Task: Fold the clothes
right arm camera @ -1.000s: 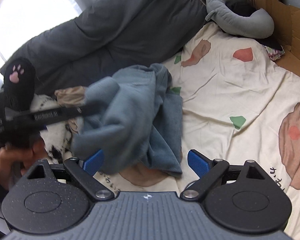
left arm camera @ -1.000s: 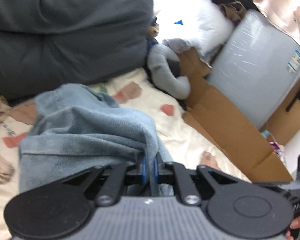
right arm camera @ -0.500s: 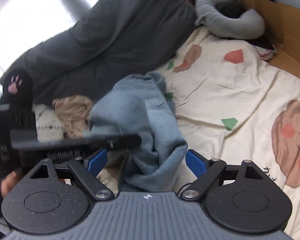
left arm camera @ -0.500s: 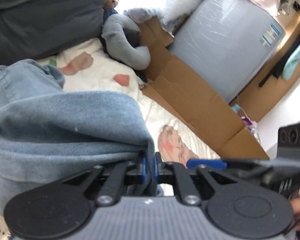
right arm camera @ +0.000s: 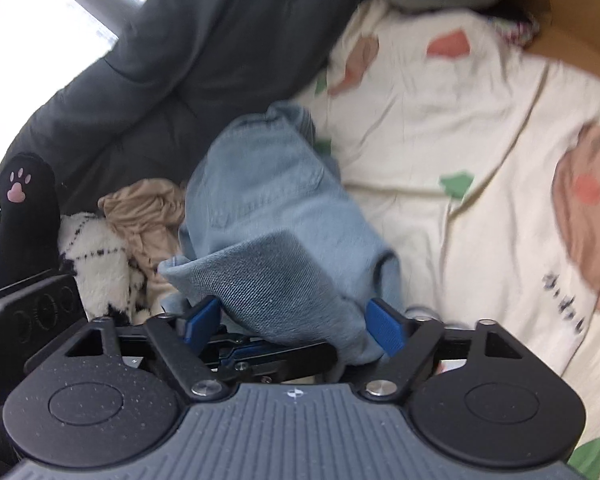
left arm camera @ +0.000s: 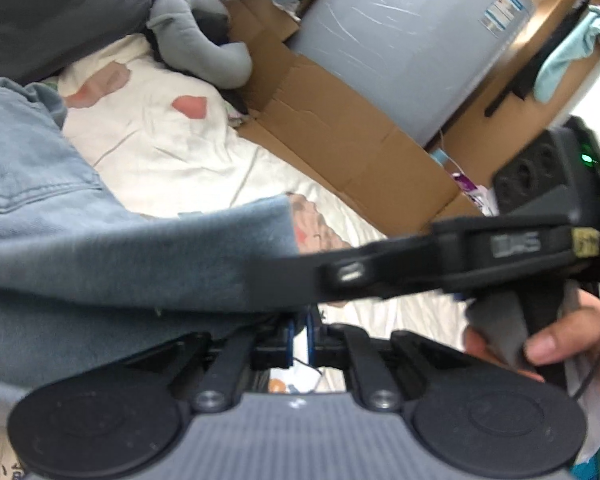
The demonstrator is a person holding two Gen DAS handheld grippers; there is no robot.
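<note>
Loosely bunched, pale-blue denim jeans drape, creased.

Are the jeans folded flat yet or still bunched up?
Still bunched. The jeans hump up off the bedsheet, one end lifted between the right tool's fingers, none of it lying flat.

Each tool has a ribbed grey housing flanked by two round black discs, black linkage arms with silver screws, and blue pads: the left tool, the right tool. At the frame's right edge, a green light glows on a black module.
</note>
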